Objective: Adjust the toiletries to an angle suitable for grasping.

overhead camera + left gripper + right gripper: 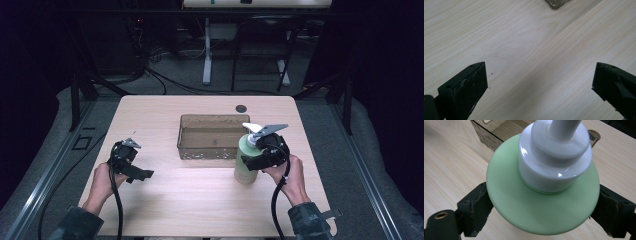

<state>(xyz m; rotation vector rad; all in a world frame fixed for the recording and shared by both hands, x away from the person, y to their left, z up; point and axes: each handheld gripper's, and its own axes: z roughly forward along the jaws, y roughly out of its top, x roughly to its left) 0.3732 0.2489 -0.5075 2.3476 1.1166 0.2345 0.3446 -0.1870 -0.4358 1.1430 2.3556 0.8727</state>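
Note:
A pale green pump bottle (pixel 245 169) with a white pump head (pixel 252 128) stands upright by the front right corner of a brown see-through basket (pixel 205 150). My right gripper (pixel 256 161) is shut on the bottle's shoulder. In the right gripper view both jaws press against the green body (pixel 524 207) below the white collar (pixel 554 165). My left gripper (pixel 139 173) is at the table's left, low over the bare wood, and open. Its jaws stand wide apart in the left gripper view (pixel 539 80) with nothing between them.
The light wooden table (pixel 200 205) has a small black round hole (pixel 241 108) near its far edge. One corner of the basket (pixel 556 3) shows ahead of the left gripper. Cables and table legs lie on the dark floor beyond.

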